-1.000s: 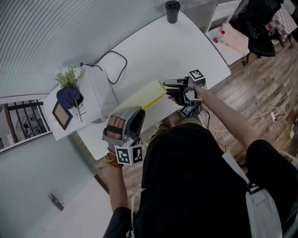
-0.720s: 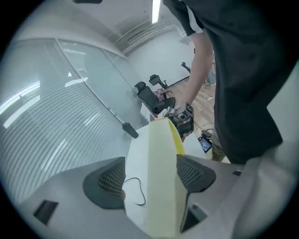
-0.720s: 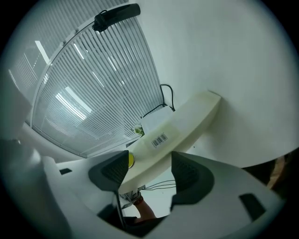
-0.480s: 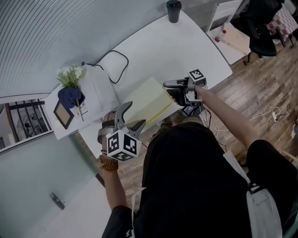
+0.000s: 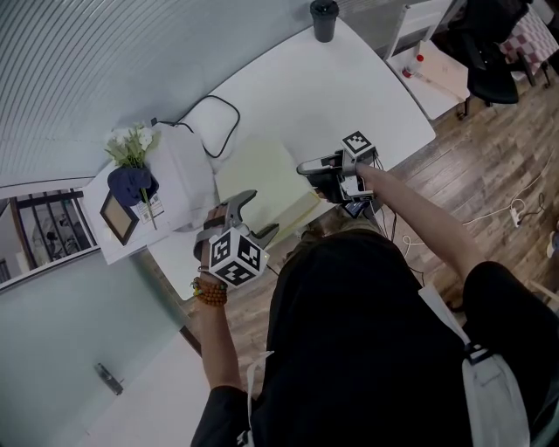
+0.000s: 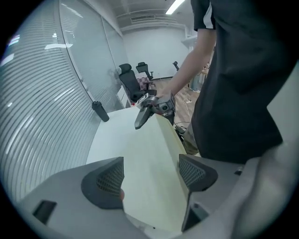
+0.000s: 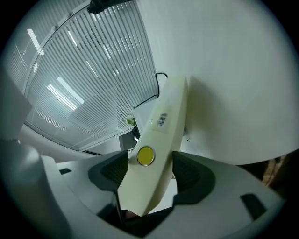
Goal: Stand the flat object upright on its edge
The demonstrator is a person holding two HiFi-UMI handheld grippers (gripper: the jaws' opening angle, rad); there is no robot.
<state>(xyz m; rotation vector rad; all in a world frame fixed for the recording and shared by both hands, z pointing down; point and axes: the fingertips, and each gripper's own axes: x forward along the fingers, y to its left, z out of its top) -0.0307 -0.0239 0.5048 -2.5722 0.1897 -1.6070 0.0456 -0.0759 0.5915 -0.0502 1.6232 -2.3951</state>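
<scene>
Pale yellow flat book (image 5: 262, 179): on the white worktop (image 5: 349, 87), by its near edge, toward the left half. Broad face is turned up toward the head view, so it is not upright on its edge. Thick page edge faces the person.

Right tool (image 5: 307, 166): clamped on the right end of the book. In the right gripper view both pads press the narrow spine from either side (image 7: 149, 170). The spine (image 7: 163, 116) runs away from the tool toward the window blinds. Round yellow sticker (image 7: 145, 155) sits on the spine just at the pads, with a barcode label (image 7: 162, 119) further along.

Left tool (image 5: 255, 216): above the book's left end, pointing steeply down. Its jaws have just been opening and now stand wide (image 6: 152, 175). The book's face (image 6: 145, 149) lies between and beneath them, and neither pad presses on it.

Black cup (image 5: 324, 19): far corner of the worktop, well apart from the book. Black cable (image 5: 214, 122): looped near the far left edge.
</scene>
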